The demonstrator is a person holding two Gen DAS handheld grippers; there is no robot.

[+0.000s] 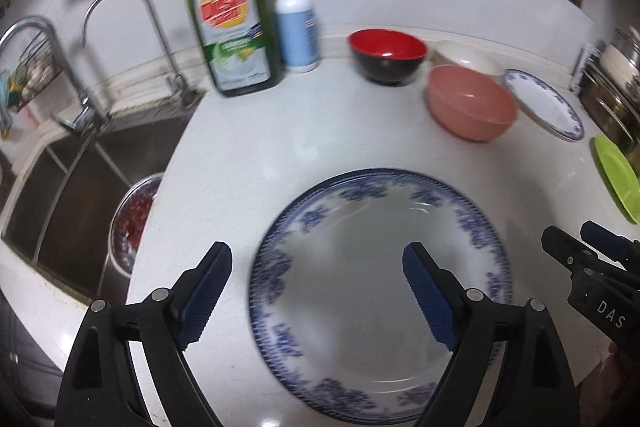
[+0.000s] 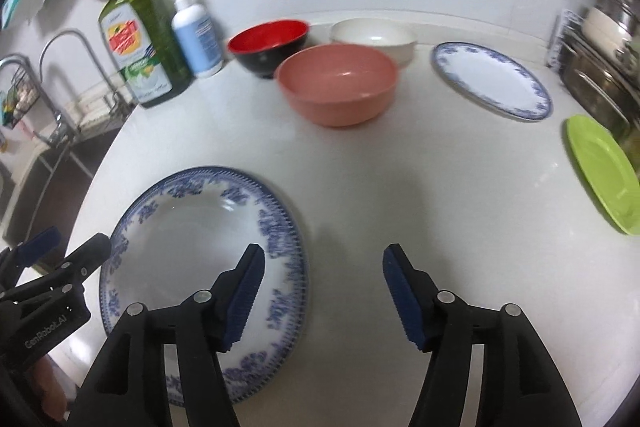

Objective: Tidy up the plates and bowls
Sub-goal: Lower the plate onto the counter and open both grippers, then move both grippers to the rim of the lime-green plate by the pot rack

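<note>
A large blue-patterned white plate (image 1: 360,291) (image 2: 180,247) lies flat on the white counter (image 2: 400,187), near its front. My left gripper (image 1: 318,255) hovers open above the plate's left rim, clear of it. Above the plate's right rim my right gripper (image 2: 324,253) is open too, nothing pressed between its pads. Further back stand a pink bowl (image 2: 340,87), a red-and-black bowl (image 2: 268,47) and a white bowl (image 2: 372,37). To the right lie a smaller blue-rimmed plate (image 2: 492,79) and a green plate (image 2: 604,171).
A green dish-soap bottle (image 1: 232,27) and a white pump bottle (image 1: 296,23) stand at the back left. The sink (image 1: 80,195) with two taps and a metal bowl of red food (image 1: 132,219) drops off left of the counter. Steel pots (image 2: 600,67) crowd the right edge.
</note>
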